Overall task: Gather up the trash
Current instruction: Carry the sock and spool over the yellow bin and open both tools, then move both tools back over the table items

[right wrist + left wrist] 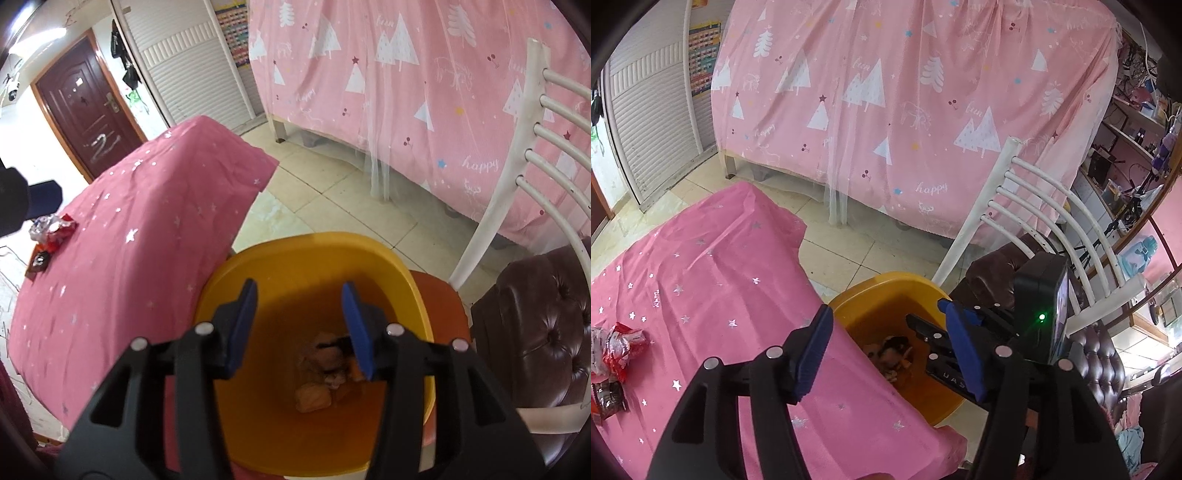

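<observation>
We see left gripper (890,354) and right gripper (299,328) jaws apart, empty, over yellow bin (402,273); trash (325,373) lies below jaws; 2 wrappers (622,347) far left.

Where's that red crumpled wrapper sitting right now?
The red wrapper lies on the pink star-print tablecloth at the far left of both views, beside a dark packet and well away from the yellow bin.

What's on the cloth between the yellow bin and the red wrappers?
Nothing: bare pink tablecloth between the yellow bin and the red wrappers, clearest in the right wrist view.
</observation>
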A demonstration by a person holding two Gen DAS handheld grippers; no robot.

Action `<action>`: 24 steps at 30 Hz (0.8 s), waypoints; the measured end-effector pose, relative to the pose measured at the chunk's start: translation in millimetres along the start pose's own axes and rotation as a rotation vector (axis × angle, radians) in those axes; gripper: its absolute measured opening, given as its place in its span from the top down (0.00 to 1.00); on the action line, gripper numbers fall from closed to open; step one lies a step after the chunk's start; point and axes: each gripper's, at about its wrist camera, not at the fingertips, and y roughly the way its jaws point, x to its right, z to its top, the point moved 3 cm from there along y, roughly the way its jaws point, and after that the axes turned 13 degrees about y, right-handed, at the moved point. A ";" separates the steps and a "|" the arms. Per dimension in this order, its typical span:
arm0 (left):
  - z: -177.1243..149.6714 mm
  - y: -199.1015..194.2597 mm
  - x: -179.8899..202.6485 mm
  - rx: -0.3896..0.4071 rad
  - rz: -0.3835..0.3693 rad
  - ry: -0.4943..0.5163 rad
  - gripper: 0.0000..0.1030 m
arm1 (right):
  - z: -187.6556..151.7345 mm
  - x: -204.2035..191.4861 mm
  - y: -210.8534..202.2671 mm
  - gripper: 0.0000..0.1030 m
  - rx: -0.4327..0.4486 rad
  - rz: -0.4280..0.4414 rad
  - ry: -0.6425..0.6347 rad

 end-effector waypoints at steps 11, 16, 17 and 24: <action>-6.3 -35.9 -37.2 0.052 0.032 -0.041 0.42 | 5.4 -25.3 -8.1 0.56 0.034 0.019 -0.022; -11.6 -49.0 -56.5 0.073 0.040 -0.070 0.42 | 12.2 -49.6 -10.1 0.56 0.043 0.031 -0.056; -13.1 -51.1 -60.5 0.076 0.041 -0.077 0.42 | 13.1 -54.9 -11.0 0.56 0.046 0.033 -0.064; -27.2 -67.5 -88.2 0.097 0.058 -0.119 0.41 | 18.3 -98.8 -13.9 0.56 0.059 0.057 -0.135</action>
